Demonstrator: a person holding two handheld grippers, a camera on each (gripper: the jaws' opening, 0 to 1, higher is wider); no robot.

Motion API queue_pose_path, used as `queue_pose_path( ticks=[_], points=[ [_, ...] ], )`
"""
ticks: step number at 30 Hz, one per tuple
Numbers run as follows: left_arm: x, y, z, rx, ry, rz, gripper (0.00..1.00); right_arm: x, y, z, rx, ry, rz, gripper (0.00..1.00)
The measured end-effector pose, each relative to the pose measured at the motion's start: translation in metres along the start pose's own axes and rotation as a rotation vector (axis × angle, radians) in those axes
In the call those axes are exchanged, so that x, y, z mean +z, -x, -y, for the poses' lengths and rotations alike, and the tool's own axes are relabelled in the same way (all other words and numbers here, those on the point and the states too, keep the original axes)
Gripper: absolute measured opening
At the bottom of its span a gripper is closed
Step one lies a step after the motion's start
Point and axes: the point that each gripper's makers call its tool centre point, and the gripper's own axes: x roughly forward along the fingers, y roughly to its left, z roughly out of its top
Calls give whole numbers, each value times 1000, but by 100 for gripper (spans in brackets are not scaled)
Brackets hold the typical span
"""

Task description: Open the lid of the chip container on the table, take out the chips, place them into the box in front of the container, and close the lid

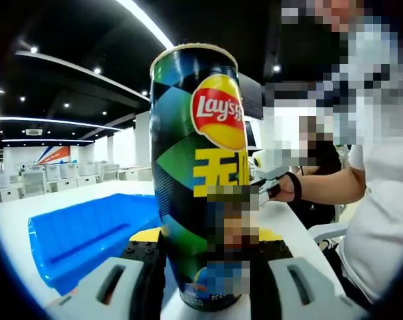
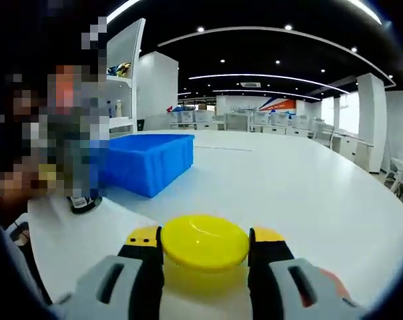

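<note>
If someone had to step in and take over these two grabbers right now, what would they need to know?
Left gripper: shut on the Lay's chip container, which stands upright on the white table.
Right gripper: shut on the yellow lid, held apart from the can.
Blue box: on the table beside the container; its inside is hard to see.
Done: lid is off.
Left: take the chips out into the blue box, then put the lid back on.
</note>
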Motion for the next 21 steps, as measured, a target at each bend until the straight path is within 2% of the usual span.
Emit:
queue_pose_path(
  ticks=[16, 17, 21],
  points=[
    [0, 0, 0, 2, -2, -6, 48, -5, -1, 7, -11, 32, -20, 49],
    [0, 0, -1, 2, -2, -7, 48, -3, -1, 9, -17, 20, -7, 49],
    [0, 0, -1, 2, -2, -11, 48, -5, -2, 7, -2, 25, -13, 51]
  ],
)
